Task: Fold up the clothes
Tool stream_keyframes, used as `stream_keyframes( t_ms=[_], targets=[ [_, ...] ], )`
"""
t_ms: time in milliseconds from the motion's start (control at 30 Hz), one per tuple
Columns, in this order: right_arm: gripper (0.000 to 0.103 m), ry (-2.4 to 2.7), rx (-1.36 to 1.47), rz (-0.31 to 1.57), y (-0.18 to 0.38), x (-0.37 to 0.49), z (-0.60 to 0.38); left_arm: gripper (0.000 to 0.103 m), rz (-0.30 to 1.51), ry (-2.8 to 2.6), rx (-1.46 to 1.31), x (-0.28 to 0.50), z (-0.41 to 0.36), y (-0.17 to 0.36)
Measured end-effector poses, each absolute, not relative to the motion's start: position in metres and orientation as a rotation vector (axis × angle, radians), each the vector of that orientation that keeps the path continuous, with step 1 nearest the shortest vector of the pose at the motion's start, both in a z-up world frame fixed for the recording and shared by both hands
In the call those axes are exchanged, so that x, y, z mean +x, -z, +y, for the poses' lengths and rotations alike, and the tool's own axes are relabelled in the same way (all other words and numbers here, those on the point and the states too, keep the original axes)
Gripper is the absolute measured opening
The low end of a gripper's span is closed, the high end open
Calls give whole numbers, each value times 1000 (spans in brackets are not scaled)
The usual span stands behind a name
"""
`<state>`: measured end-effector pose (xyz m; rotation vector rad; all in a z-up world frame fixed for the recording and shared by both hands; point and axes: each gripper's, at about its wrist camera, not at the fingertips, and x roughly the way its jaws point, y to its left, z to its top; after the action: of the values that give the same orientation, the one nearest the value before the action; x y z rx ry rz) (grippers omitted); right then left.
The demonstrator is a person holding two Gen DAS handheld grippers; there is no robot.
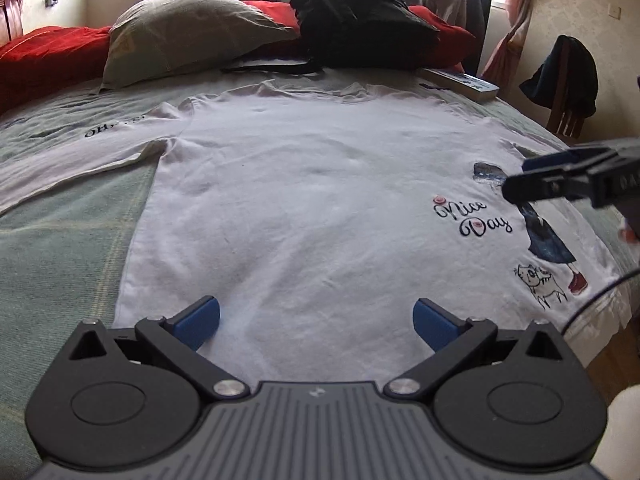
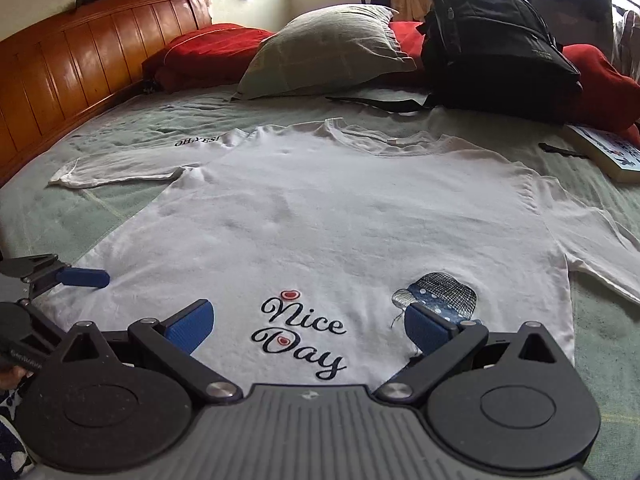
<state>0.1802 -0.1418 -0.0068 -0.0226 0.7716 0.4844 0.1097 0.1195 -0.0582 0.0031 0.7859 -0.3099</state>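
White T-shirt (image 2: 320, 208) lies flat on the green-sheeted bed (image 2: 100, 216), hem toward its near edge. Left gripper (image 1: 316, 322) and right gripper (image 2: 308, 324) both hover spread wide over the hem, apparently not touching. Backpack (image 2: 496, 52) rests at the bed's far edge.

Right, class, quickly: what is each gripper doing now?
Left gripper: open, holding nothing, over the shirt hem.
Right gripper: open, holding nothing, over the hem.
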Motion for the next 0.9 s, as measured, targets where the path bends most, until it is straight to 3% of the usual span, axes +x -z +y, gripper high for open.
stream_keyframes(
  t_ms=[367, 600, 900],
  targets=[
    [103, -709, 121, 792, -7, 223, -102, 102, 689, 44, -150, 141, 243, 15],
    [103, -763, 106, 800, -8, 242, -80, 102, 641, -126, -338, 172, 341, 32],
    [103, -727, 91, 837, 7, 266, -69, 102, 604, -140, -584, 192, 402, 73]
  ],
)
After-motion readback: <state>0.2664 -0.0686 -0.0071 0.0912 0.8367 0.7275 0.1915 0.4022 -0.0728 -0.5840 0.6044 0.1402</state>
